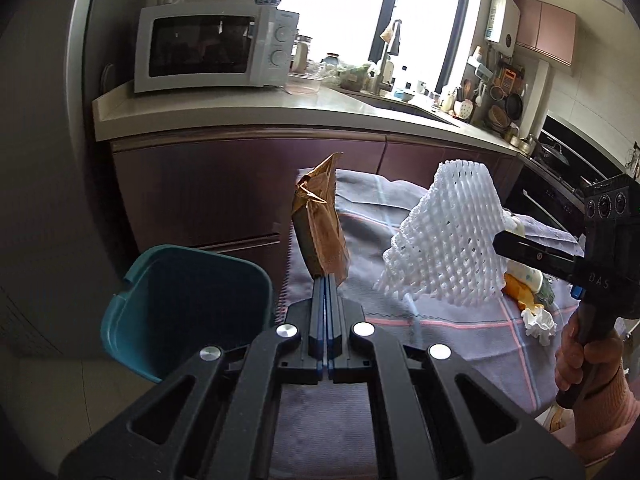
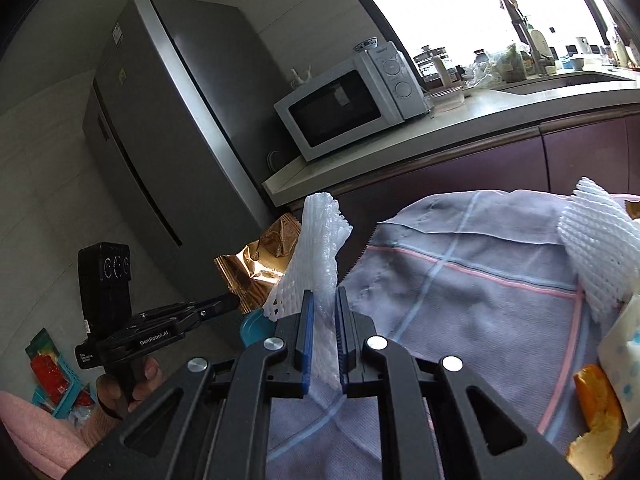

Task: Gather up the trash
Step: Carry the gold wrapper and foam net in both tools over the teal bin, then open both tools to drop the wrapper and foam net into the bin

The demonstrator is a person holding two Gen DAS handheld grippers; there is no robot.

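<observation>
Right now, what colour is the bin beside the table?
Teal blue, clearest in the left wrist view.

Kitchen interior. A pale countertop runs above dark plum cabinet fronts and carries a white microwave at its near end; a sink with tall faucet lies farther along. Large windows behind the counter admit bright, overexposed daylight. A grey refrigerator stands beside the counter against a tiled wall. Pink wall cupboards hang at right.
</observation>
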